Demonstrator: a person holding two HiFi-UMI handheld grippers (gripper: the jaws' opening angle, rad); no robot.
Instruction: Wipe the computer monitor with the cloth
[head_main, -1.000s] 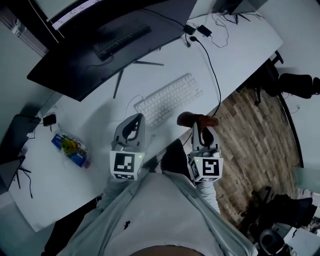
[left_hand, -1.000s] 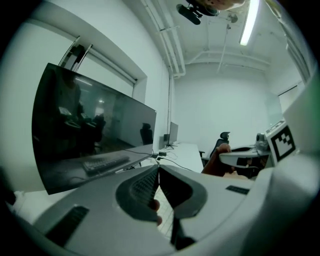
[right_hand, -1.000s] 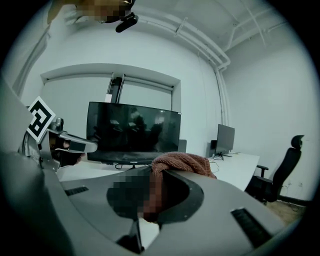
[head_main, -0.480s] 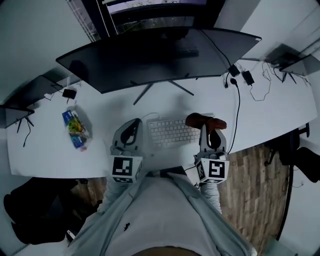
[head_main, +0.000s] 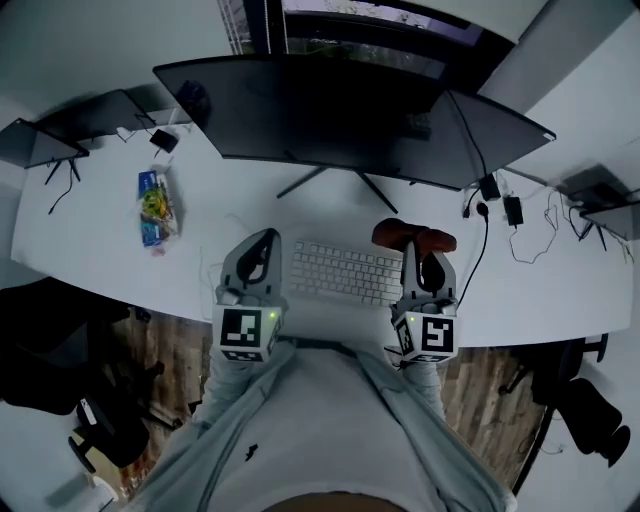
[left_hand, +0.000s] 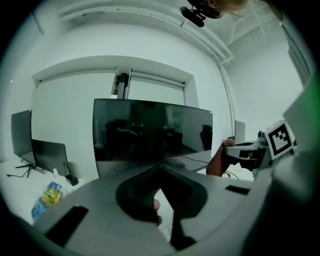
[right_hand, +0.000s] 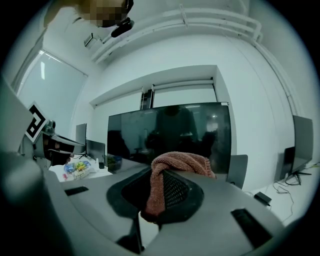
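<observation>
Fronting dark monitor (head_main: 340, 110), white desk (head_main: 90, 240); wood floor (head_main: 160, 345); right claw (head_main: 412, 246) pinching cloth (head_main: 392, 234).

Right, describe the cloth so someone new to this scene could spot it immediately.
Start at the wide dark monitor on the white desk, then drop to the white keyboard in front of it. At the keyboard's right end, the right claw is shut on the cloth, the only reddish-brown, fuzzy thing there.
</observation>
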